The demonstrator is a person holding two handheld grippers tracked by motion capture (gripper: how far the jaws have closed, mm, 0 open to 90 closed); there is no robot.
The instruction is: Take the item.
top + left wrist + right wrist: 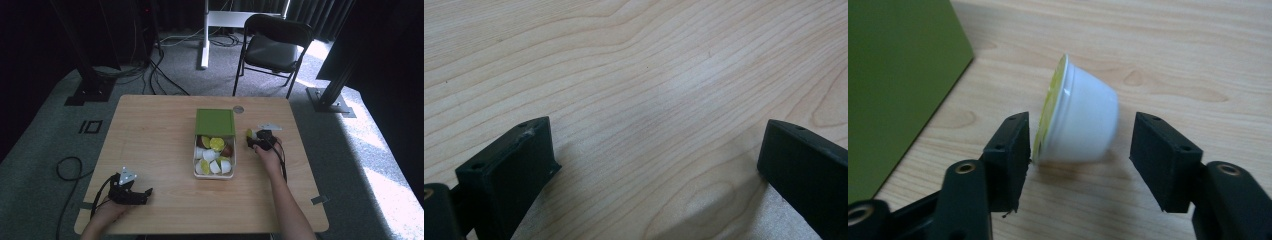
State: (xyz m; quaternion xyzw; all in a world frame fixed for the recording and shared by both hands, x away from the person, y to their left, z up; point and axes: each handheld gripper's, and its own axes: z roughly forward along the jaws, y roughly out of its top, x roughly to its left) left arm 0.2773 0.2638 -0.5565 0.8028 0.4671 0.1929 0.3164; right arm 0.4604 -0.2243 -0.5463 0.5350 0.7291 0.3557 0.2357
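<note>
Light wood table (150, 130) on grey carpet, dark curtains, black folding chair (274, 47) behind.
Left gripper (142, 195) rests near the front-left edge, jaws spread, nothing between them; green-lidded box (215, 122) of cups mid-table; right gripper (1078, 150) released around a white cup (1083, 122) lying on its side just right of the box.

Green box lid (893, 85) crowds left side — right stays open.
</note>
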